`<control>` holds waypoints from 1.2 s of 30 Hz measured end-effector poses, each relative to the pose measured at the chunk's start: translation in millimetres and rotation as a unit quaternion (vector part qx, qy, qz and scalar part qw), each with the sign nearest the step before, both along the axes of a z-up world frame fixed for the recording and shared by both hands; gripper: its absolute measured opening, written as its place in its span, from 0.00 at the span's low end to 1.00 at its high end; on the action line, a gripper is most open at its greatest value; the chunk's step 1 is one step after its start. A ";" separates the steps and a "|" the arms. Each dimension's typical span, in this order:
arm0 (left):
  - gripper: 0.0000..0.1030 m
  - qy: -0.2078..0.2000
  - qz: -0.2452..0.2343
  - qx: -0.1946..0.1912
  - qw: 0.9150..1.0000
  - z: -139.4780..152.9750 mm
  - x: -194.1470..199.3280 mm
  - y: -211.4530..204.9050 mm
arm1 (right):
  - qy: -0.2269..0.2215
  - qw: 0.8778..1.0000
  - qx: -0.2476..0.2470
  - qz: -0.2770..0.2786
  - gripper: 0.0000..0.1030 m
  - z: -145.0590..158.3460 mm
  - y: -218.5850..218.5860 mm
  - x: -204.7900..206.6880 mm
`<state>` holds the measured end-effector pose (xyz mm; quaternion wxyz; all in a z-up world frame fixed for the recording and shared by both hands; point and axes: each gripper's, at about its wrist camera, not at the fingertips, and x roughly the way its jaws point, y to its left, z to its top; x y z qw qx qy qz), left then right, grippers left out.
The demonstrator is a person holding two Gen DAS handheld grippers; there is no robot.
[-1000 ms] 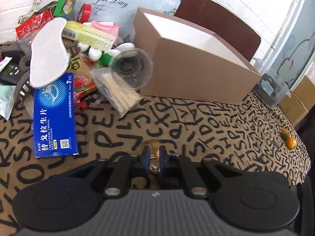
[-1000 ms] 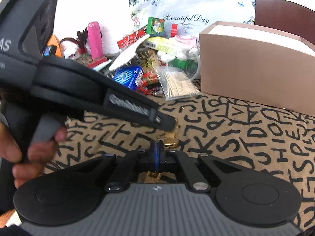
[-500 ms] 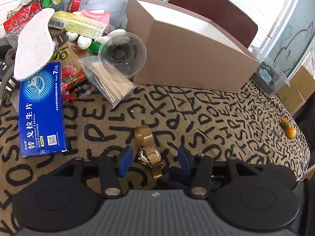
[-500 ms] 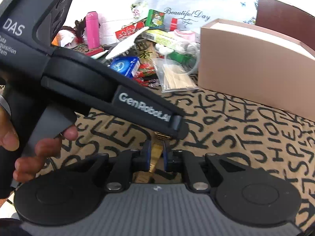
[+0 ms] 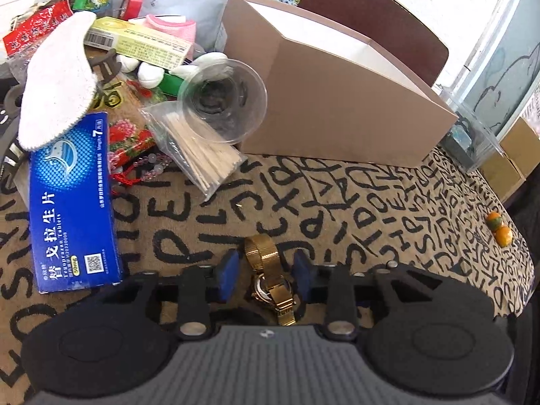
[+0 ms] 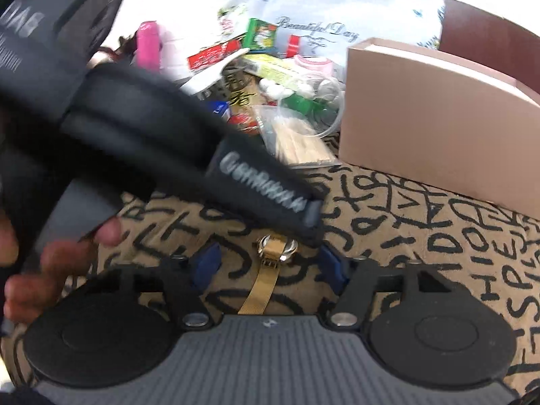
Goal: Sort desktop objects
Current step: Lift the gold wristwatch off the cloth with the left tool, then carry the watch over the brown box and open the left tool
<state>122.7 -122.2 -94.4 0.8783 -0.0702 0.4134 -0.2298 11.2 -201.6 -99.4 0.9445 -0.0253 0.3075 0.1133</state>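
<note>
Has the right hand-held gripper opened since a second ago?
Yes. The right hand-held gripper was shut on the gold watch a second ago; now its blue pads stand wide apart on either side of the watch, which lies on the lettered tablecloth.

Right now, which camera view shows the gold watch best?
The left wrist view. There the gold watch lies on the letter-print cloth between the open left gripper pads, case and mesh band both sharp. The right wrist view shows the watch blurred, its case partly behind the left gripper's body, in front of the open right gripper.

bare lettered cloth (image 5: pixel 337 209) ahead, brown box (image 5: pixel 337 111) behind, clutter pile (image 5: pixel 101 101) left
</note>
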 end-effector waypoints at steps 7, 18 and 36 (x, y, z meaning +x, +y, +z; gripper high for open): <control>0.12 -0.001 0.003 -0.015 1.000 5.5 -12.2 1.1 | -0.002 1.000 -0.021 -0.006 0.25 6.9 0.2 -4.8; 0.12 -0.071 -0.005 -0.043 0.997 61.1 -28.8 -6.2 | -0.068 0.997 -0.012 -0.018 0.25 51.0 -11.6 -28.0; 0.13 -0.198 -0.027 -0.049 0.979 173.6 10.9 -54.0 | -0.178 0.983 0.011 -0.047 0.25 151.4 -67.8 14.2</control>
